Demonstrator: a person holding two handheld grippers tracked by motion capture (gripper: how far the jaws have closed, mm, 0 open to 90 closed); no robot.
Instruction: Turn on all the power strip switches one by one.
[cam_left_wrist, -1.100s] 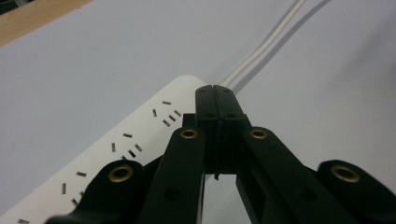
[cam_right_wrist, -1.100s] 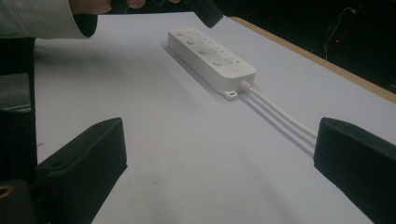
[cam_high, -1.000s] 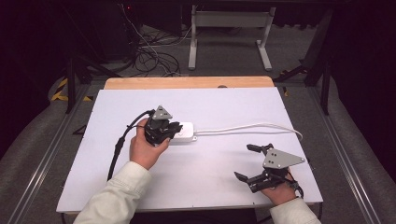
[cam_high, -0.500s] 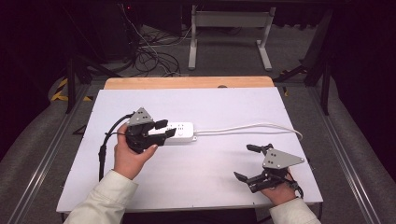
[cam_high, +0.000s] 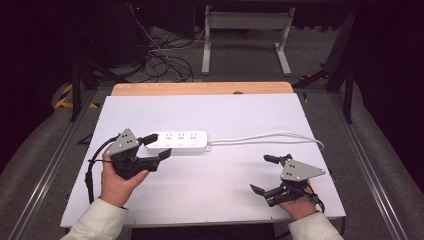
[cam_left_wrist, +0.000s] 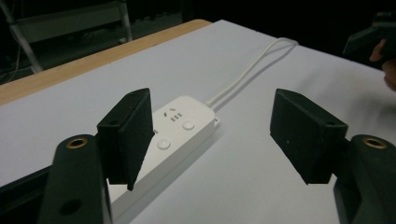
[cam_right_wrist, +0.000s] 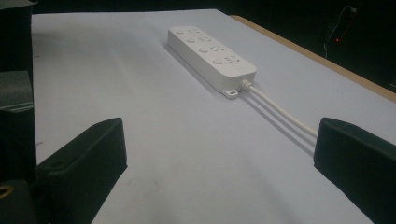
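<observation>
From the high view, the power strip (cam_high: 179, 142) lies long-ways across the table (cam_high: 240, 200). The left gripper (cam_high: 154, 146) sits at its left end, jaws just opened wide, holding nothing — the nearer hand.

Left gripper view: the strip runs past the left jaw.

Right gripper view: the right gripper (cam_right_wrist: 219, 163) gapes, empty — the strip far ahead.
</observation>
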